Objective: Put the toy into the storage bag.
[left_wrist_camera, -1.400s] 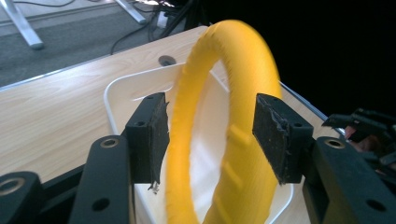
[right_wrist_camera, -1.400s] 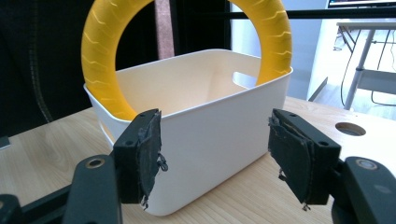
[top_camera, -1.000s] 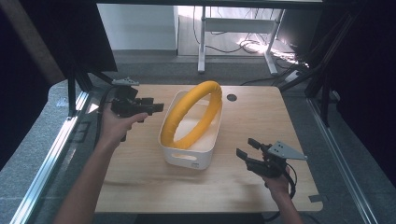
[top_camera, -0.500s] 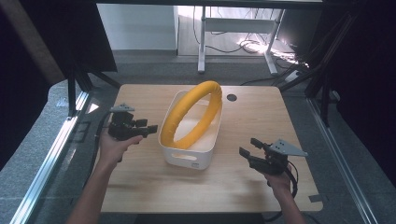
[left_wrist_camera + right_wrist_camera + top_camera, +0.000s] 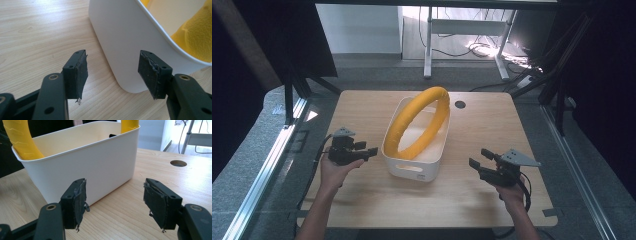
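Two grippers in my hands, one per side of the tub. Near edge of table (image 5: 377,200): my forearms come in from the bottom of the high view.

L gripper (image 5: 371,150): held just left of the tub, jaws pointing right at its left wall. Jaws spread apart, nothing between them. In the left gripper view the pads (image 5: 82,72) frame the tub's rounded lower corner (image 5: 130,62); pad faces look frayed. No contact w/ tub that I can see.

R gripper (image 5: 474,165): held right of the tub, near the front-right of the table, jaws pointing left toward the tub. Jaws also spread wide, empty. In the right gripper view the pads (image 5: 80,200) frame the tub wall (image 5: 95,167); gap between jaws and tub is plain.

Mid-table: white plastic tub (image 5: 409,167), rectangular, w/ a handle slot in the near wall. Sits flat on the wood top.

Inside tub: yellow ring (image 5: 442,107), large, standing tilted, lower part in the tub, upper arc rising well above the rim at the far end.

Far: round cable hole (image 5: 460,104) in the table top, just right of the ring's top.
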`<move>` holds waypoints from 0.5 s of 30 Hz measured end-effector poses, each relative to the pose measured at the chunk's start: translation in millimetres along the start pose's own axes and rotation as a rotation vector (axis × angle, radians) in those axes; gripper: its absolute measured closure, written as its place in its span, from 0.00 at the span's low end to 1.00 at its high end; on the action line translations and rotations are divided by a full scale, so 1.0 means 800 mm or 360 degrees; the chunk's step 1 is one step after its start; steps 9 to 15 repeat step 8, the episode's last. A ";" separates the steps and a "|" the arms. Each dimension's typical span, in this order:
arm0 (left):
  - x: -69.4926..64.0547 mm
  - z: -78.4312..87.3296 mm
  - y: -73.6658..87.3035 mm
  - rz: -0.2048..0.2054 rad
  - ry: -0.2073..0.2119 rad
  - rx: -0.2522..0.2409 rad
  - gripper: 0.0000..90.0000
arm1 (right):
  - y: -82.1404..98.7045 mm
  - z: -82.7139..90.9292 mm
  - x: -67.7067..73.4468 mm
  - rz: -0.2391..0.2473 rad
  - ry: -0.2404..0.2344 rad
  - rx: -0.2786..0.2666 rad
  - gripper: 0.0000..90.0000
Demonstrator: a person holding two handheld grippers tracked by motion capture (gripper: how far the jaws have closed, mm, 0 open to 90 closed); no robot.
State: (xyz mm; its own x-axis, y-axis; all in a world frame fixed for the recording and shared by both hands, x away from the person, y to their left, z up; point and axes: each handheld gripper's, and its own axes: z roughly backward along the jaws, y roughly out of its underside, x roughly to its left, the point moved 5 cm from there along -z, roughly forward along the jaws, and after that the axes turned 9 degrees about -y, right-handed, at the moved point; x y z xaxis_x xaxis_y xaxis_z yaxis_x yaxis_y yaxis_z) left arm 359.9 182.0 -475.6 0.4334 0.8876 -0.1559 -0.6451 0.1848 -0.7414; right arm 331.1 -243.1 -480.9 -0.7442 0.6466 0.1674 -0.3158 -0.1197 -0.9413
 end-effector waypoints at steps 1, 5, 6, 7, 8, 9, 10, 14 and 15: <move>0.000 0.000 0.001 0.0000 0.0001 0.0001 0.45 | 0.000 0.000 0.000 -0.0001 -0.0001 0.0003 0.39; -0.001 -0.003 0.004 0.0009 0.0014 0.0000 0.45 | 0.001 0.000 0.000 0.0002 0.0001 0.0006 0.39; -0.001 -0.004 0.004 0.0013 0.0020 -0.0001 0.45 | 0.001 0.000 0.000 0.0000 0.0001 0.0006 0.39; -0.001 -0.004 0.005 0.0015 0.0021 -0.0004 0.43 | 0.002 0.000 -0.001 -0.0002 0.0003 0.0012 0.39; -0.001 -0.005 0.005 0.0017 0.0021 -0.0005 0.43 | 0.002 0.000 -0.001 -0.0002 0.0003 0.0012 0.39; -0.001 -0.005 0.005 0.0017 0.0021 -0.0005 0.43 | 0.002 0.000 -0.001 -0.0002 0.0003 0.0012 0.39; -0.001 -0.005 0.005 0.0017 0.0021 -0.0005 0.43 | 0.002 0.000 -0.001 -0.0002 0.0003 0.0012 0.39; -0.001 -0.005 0.005 0.0017 0.0021 -0.0005 0.43 | 0.002 0.000 -0.001 -0.0002 0.0003 0.0012 0.39; -0.001 -0.005 0.005 0.0017 0.0021 -0.0005 0.43 | 0.002 0.000 -0.001 -0.0002 0.0003 0.0012 0.39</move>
